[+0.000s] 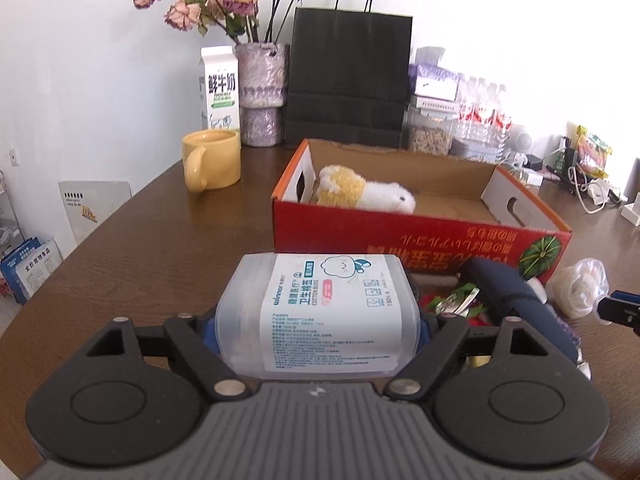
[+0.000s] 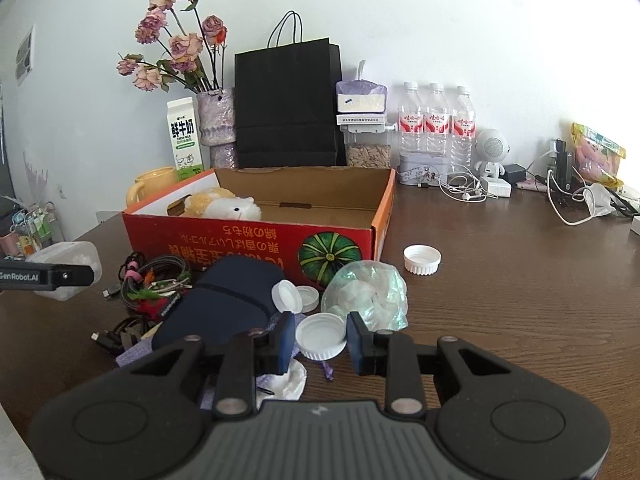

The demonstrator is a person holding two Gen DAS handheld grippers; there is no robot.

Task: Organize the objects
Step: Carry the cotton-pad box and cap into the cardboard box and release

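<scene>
In the left wrist view my left gripper [image 1: 318, 322] is shut on a clear plastic cotton swab box [image 1: 320, 312] with a white label, held sideways above the brown table. From the right wrist view that swab box [image 2: 76, 258] shows at the far left, behind a left finger [image 2: 52, 276]. My right gripper [image 2: 321, 340] is shut on a white screw cap [image 2: 321, 336], with a pad on either side of it. The open red cardboard box [image 1: 420, 236] [image 2: 240, 240] lies just beyond both grippers, with a yellow and white plush toy [image 1: 364, 192] [image 2: 224, 206] inside it.
In front of the red box lie a navy pouch [image 2: 232, 296], tangled cables [image 2: 152, 280], a crumpled plastic bag [image 2: 368, 292] and loose white caps [image 2: 422, 259]. A yellow mug [image 1: 212, 160], milk carton [image 1: 220, 88], flower vase [image 1: 262, 92], black paper bag [image 1: 348, 76] and water bottles [image 2: 436, 128] line the back.
</scene>
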